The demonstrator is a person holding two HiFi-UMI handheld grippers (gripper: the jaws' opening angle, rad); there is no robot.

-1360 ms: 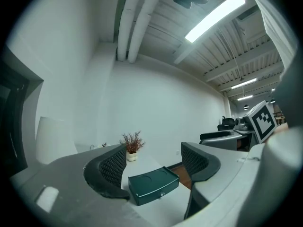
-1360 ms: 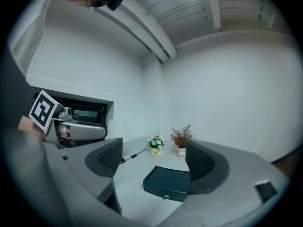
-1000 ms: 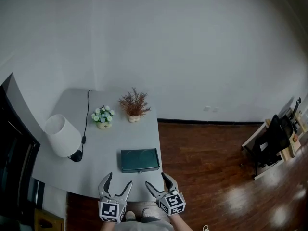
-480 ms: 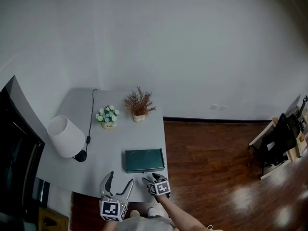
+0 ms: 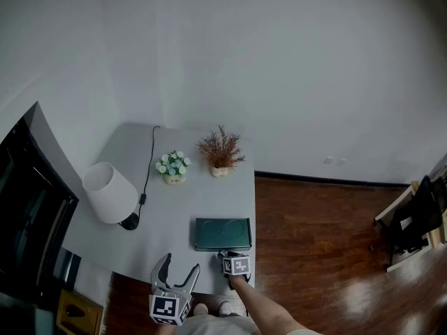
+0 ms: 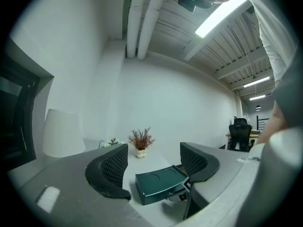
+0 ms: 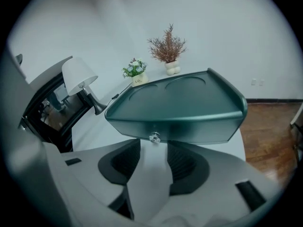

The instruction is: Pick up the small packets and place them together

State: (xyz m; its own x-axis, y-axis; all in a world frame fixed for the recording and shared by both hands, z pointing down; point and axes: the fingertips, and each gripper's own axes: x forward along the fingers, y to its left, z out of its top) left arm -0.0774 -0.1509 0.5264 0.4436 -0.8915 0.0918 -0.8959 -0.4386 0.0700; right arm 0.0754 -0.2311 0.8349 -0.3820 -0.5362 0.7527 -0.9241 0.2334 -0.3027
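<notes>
A dark green box (image 5: 222, 233) lies on the white table (image 5: 160, 215), with a small clear knob (image 7: 154, 137) on its near face. No packets show in any view. My right gripper (image 5: 228, 257) points steeply down at that face. Its jaws have just been closing and stand partly open (image 7: 154, 148), the knob sits just off their tips, and the pads are not pressing on it. My left gripper (image 5: 173, 279) hangs level before the table's near edge, open and empty (image 6: 154, 157), and looks at the box (image 6: 158, 186).
A white lamp (image 5: 108, 192) with a black cable stands at the table's left. A small flower pot (image 5: 172, 167) and a dried plant (image 5: 220, 152) stand at the back. A dark screen (image 5: 28, 208) is on the left, and wooden floor (image 5: 321, 243) on the right.
My right gripper has dropped and moved forward to the box's near face, tipping downward, with its jaws narrower than before. The left gripper has hardly moved.
</notes>
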